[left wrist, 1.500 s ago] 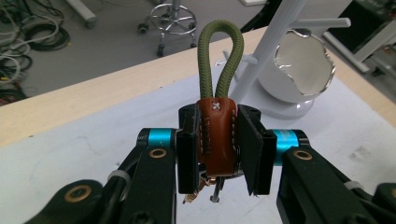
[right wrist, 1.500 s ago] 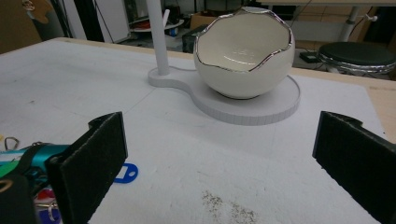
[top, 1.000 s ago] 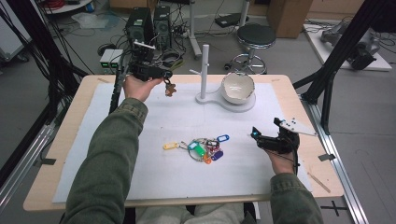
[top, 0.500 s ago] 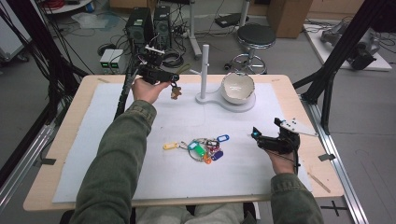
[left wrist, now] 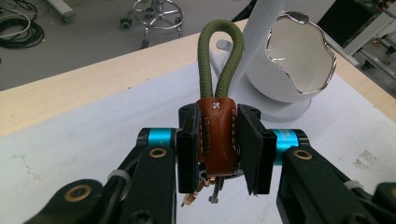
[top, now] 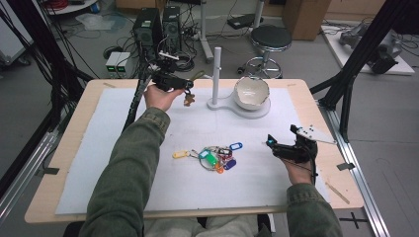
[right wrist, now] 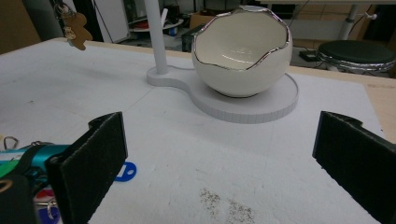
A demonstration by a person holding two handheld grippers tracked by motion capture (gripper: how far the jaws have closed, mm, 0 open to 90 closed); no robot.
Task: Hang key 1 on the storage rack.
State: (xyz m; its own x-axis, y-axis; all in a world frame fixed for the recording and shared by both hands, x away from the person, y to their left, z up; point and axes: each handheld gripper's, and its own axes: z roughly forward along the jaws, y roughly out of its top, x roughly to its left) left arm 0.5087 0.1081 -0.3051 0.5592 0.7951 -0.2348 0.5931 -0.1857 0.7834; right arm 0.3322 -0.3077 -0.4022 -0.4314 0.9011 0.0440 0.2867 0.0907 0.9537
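Two olive-green sleeves [top: 123, 182] enter from the bottom of the high view. Each hand holds a black gripper: the left gripper [left wrist: 217, 149] has cyan collars, brass rivets and flat black pads [left wrist: 250, 140]; the right gripper [top: 271, 142] carries a grey plate.

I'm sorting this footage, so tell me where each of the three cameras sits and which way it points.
High view: above the person's side, looking forward and down at the table; both sleeves and hands show.
Left gripper view: rides the left gripper, facing the bowl; its jaws clamp a keychain.
Right gripper view: rides the right gripper, low over the table; jaws wide apart.
All three show the bowl and post.
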